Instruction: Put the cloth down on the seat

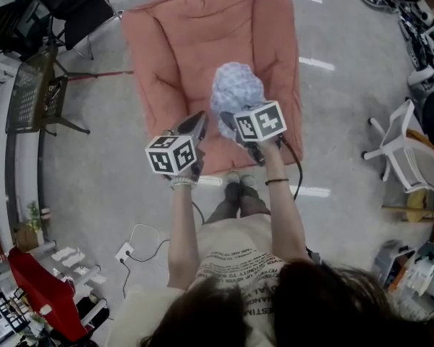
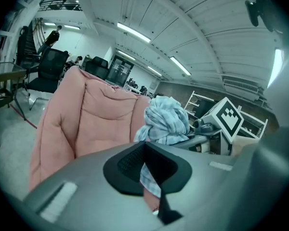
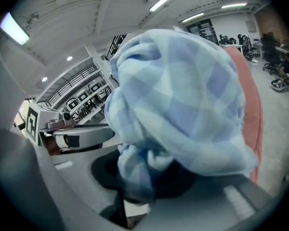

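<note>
The right claw (image 1: 230, 120) grips the bunched cloth (image 1: 236, 91) above the seat (image 1: 173, 42). The left claw (image 1: 194, 125) seems to pinch its tail. Nothing is set down yet.

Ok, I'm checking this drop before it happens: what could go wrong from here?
1. The cloth is a bunched ball pinched by both the left gripper and the right gripper; if one lets go late, it may snag and get dragged back.
2. It hangs above the seat, towards its front half, so dropped from here it might roll off onto the floor.
</note>
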Demonstrator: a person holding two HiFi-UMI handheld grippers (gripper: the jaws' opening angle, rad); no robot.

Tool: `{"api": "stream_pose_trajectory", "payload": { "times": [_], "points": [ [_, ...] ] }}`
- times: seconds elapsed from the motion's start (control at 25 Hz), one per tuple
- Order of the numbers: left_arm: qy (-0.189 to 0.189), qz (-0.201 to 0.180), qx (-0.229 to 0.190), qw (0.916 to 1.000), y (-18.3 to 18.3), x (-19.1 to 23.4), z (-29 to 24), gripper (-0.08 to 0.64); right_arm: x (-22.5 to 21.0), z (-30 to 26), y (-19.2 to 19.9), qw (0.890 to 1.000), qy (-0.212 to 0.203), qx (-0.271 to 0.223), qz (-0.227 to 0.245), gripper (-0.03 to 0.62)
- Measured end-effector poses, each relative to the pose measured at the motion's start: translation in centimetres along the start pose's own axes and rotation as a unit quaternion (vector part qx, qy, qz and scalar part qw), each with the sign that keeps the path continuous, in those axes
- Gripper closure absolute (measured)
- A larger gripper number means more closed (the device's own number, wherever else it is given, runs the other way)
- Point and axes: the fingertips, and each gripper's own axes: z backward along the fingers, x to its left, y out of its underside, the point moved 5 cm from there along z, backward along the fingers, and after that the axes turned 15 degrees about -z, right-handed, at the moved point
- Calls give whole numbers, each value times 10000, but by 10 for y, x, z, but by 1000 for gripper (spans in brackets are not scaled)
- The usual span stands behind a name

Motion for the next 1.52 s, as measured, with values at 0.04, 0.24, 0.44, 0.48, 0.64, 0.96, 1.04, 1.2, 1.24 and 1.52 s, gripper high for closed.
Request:
{"api": "stream_pose_trajectory", "payload": {
  "times": [0.04,0.24,0.44,0.48,0.64,0.96,1.04,1.2,1.24,1.52],
  "points": [
    [-4,19,31,10000,1,1,-1,563,-1,-2,-1,10000,-15,36,38,465],
    [12,122,205,9997,16,4,-13,563,-11,-16,1,9995,-94,257,130,465],
    [37,145,454,9989,40,23,-28,563,-27,-45,4,9987,-150,457,186,465],
    [33,167,493,9986,46,26,-30,563,-31,-51,7,9984,-160,508,203,465],
    [73,262,618,9977,67,34,-40,563,-46,-70,17,9970,-184,702,271,465],
    [151,298,937,9950,100,46,-59,563,-65,-103,33,9935,-231,1043,401,465],
    [163,344,1023,9940,111,49,-61,563,-69,-113,39,9927,-243,1112,397,465],
    [143,493,1124,9923,133,54,-67,563,-80,-129,46,9906,-224,1259,481,465],
    [144,524,1163,9917,139,55,-68,563,-83,-134,48,9901,-226,1292,495,465],
    [84,729,1346,9882,174,62,-73,563,-104,-165,68,9875,-135,1504,461,465]
  ]
}}
